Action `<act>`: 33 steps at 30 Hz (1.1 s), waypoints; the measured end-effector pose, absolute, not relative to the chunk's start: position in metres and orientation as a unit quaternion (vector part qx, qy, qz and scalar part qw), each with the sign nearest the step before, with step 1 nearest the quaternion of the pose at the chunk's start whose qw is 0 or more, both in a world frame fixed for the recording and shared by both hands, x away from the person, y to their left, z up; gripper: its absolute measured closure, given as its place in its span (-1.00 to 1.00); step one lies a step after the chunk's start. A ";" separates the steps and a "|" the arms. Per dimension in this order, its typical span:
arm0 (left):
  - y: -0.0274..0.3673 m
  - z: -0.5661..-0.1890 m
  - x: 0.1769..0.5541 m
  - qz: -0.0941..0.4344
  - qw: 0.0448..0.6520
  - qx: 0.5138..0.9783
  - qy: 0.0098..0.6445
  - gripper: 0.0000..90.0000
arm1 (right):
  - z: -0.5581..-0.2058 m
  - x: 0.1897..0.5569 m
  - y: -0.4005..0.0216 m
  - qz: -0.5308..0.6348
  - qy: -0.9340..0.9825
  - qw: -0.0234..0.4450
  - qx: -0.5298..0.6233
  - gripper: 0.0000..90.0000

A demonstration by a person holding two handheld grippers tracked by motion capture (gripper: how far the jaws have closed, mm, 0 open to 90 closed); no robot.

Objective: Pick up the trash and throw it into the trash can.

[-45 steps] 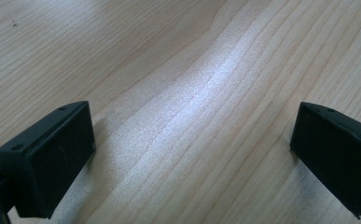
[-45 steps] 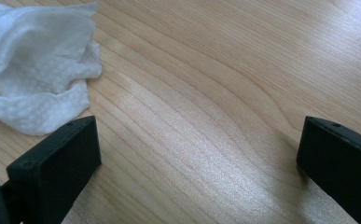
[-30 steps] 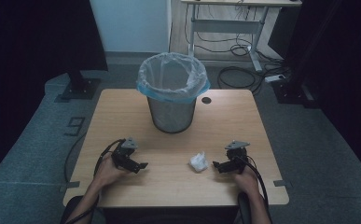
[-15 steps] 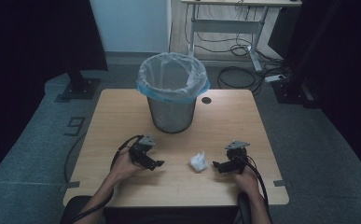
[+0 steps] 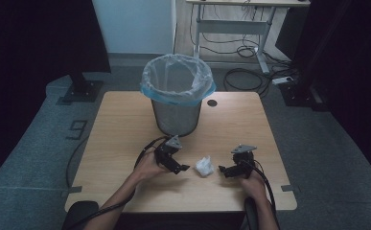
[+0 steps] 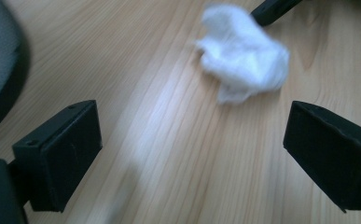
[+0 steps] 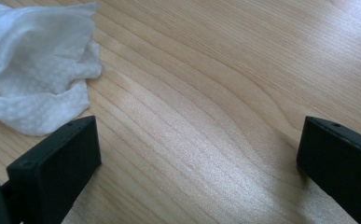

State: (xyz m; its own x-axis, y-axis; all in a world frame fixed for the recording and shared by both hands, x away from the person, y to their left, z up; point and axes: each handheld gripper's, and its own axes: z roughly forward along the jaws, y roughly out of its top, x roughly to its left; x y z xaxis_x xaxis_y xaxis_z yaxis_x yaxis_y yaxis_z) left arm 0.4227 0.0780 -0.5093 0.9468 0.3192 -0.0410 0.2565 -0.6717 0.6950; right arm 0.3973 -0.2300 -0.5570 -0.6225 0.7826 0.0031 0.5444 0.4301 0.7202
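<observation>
A crumpled tissue [image 5: 204, 166] lay on the wooden table [image 5: 121, 124], near its near edge, between the two grippers. The left gripper [image 5: 182, 168] sat just left of it, jaws wide apart and empty. The right gripper [image 5: 223, 170], just right, was likewise spread wide, holding nothing.

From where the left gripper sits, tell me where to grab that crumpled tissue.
Grip the tissue across its bunched middle, coming from its left, where the left gripper has its jaws open toward it. The wad is soft and lies loose on the table, so a low pinch should hold.
</observation>
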 end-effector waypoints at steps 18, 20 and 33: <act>0.016 -0.537 0.419 0.020 0.349 0.931 0.104 -0.36 | -0.557 0.397 -0.230 0.353 0.828 0.168 0.401 -1.00; 0.015 -0.539 0.419 0.024 0.345 0.933 0.101 -0.17 | -0.557 0.397 -0.230 0.353 0.828 0.169 0.401 -1.00; 0.024 -0.534 0.423 0.022 0.354 0.929 0.108 0.43 | -0.557 0.397 -0.230 0.353 0.829 0.169 0.400 -1.00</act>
